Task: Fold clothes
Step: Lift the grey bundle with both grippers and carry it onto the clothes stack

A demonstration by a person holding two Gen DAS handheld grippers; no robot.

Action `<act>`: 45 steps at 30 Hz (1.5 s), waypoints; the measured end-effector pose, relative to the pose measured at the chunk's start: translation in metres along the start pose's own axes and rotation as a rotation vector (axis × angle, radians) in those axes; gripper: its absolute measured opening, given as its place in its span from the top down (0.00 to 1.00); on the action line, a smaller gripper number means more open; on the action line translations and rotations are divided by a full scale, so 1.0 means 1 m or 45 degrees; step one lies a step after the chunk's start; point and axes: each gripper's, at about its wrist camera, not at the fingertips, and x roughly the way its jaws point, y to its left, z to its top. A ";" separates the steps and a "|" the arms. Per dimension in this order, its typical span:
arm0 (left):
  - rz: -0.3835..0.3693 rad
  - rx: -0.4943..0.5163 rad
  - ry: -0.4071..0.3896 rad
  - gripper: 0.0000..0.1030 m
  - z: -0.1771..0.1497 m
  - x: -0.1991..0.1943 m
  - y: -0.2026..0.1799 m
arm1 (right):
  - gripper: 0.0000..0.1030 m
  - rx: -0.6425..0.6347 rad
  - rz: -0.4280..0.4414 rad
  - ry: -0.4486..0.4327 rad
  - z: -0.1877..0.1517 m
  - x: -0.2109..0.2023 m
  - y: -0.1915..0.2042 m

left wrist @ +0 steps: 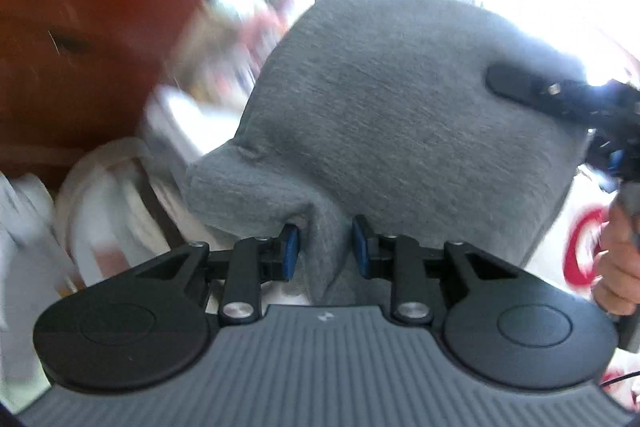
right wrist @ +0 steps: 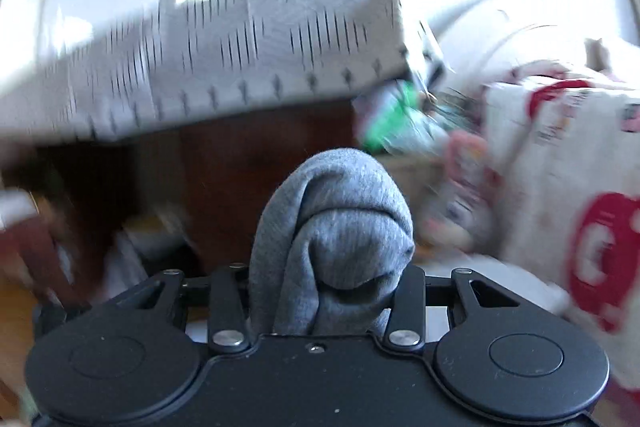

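A: Background is motion-blurred in both views. What's readable?

B: Left claw (left wrist: 325, 247): blue pads pinch a bunched fold of the grey knit garment (left wrist: 400, 99), which spreads up and ahead of it. The pads' contact is half hidden by cloth.

A: Right claw?

B: Right claw (right wrist: 326, 291) is clamped on a rolled wad of the same garment; fingertips are buried. Only the left view shows its finger lying on the cloth's far right edge, with a hand (left wrist: 618, 267) beside it.

A: Clearance?

B: Brown wooden furniture (left wrist: 80, 27) sits upper left of the left claw. A white red-printed bag (right wrist: 560, 167) is right of the right claw.
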 end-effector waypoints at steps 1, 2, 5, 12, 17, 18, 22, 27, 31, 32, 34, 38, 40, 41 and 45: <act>0.033 0.055 -0.040 0.74 0.018 -0.002 -0.003 | 0.54 0.046 0.042 -0.045 0.012 0.009 -0.010; 0.073 0.128 -0.057 0.74 0.036 0.004 -0.005 | 0.54 0.120 0.068 -0.084 0.018 0.023 -0.030; 0.189 0.266 -0.072 0.74 0.076 0.044 -0.003 | 0.53 0.406 0.111 -0.120 0.010 0.070 -0.104; 0.188 0.381 0.215 0.73 0.062 0.202 0.039 | 0.51 0.742 -0.250 0.005 -0.076 0.163 -0.243; 0.166 0.398 0.191 0.71 0.055 0.225 0.036 | 0.23 0.925 -0.306 -0.024 -0.116 0.159 -0.274; 0.155 0.385 0.208 0.70 0.055 0.228 0.038 | 0.21 0.947 -0.311 -0.022 -0.119 0.155 -0.274; 0.147 0.368 0.207 0.66 0.054 0.227 0.043 | 0.19 1.135 -0.262 -0.030 -0.126 0.142 -0.271; 0.140 0.332 0.205 0.66 0.051 0.220 0.054 | 0.12 1.064 -0.197 -0.097 -0.142 0.126 -0.243; 0.147 0.309 0.208 0.67 0.053 0.221 0.056 | 0.42 0.761 -0.218 -0.074 -0.123 0.145 -0.221; 0.163 0.305 0.205 0.67 0.053 0.222 0.057 | 0.49 0.709 -0.207 -0.087 -0.116 0.146 -0.219; 0.167 0.326 0.209 0.67 0.054 0.223 0.057 | 0.53 0.593 -0.172 -0.126 -0.108 0.147 -0.218; 0.139 0.541 0.267 0.67 0.055 0.220 0.045 | 0.25 0.574 -0.356 -0.028 -0.129 0.152 -0.229; 0.109 0.598 0.248 0.67 0.064 0.206 0.037 | 0.26 0.620 -0.344 -0.080 -0.133 0.143 -0.227; 0.095 0.631 0.197 0.67 0.068 0.198 0.032 | 0.32 0.625 -0.349 -0.096 -0.134 0.140 -0.223; 0.094 0.818 0.032 0.67 0.076 0.182 0.010 | 0.39 0.453 -0.438 -0.085 -0.128 0.139 -0.189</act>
